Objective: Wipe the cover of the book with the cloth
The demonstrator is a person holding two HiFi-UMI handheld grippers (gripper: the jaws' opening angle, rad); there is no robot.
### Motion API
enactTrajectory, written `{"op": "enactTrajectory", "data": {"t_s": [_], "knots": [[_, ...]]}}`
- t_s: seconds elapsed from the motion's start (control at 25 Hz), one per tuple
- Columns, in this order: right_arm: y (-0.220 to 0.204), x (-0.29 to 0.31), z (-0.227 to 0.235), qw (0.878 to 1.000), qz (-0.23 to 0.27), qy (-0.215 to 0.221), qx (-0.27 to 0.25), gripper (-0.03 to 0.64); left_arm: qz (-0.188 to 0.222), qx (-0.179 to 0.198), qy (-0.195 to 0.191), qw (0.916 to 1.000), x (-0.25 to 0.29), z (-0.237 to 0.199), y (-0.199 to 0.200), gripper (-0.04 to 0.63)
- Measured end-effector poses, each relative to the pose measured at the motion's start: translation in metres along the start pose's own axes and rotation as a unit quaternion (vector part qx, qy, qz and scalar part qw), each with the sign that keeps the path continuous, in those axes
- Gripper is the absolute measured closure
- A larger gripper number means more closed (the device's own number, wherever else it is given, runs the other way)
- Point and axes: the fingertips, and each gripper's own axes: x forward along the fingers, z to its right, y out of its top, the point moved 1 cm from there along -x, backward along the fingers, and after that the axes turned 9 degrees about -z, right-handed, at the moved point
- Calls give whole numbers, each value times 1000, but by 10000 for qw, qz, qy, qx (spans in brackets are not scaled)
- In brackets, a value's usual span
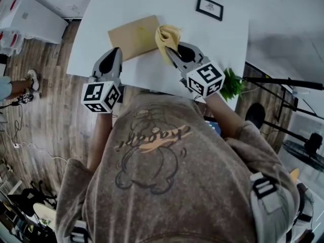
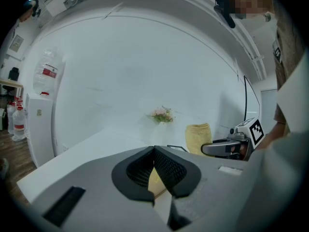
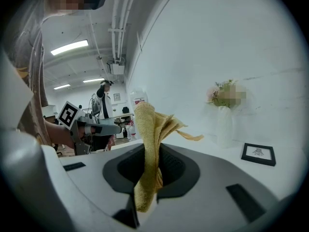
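Observation:
A tan book (image 1: 132, 36) lies flat on the white table (image 1: 223, 39), near its front edge. My right gripper (image 1: 169, 52) is shut on a yellow cloth (image 1: 167, 36), which bunches up over the book's right end. In the right gripper view the cloth (image 3: 148, 144) stands up out of the shut gripper (image 3: 153, 151). My left gripper (image 1: 117, 51) hovers at the book's near left corner. Its jaws (image 2: 154, 151) meet with nothing held, and a strip of the book (image 2: 155, 181) shows behind them. From the left gripper view the cloth (image 2: 198, 137) hangs beyond the right gripper (image 2: 227, 149).
A black picture frame (image 1: 209, 7) lies at the table's far side, with a vase of flowers (image 3: 224, 122) near the wall. A green plant (image 1: 232, 84) sits by the table's right front corner. Water bottles (image 2: 45, 74) and a white cabinet (image 2: 39, 129) stand to the left.

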Motion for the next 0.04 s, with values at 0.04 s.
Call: {"op": "enactTrajectory", "data": {"t_s": [0.04], "knots": [[-1, 1, 1, 10000, -6, 28, -28, 557, -4, 18, 12, 10000, 1, -1, -1, 592]]}}
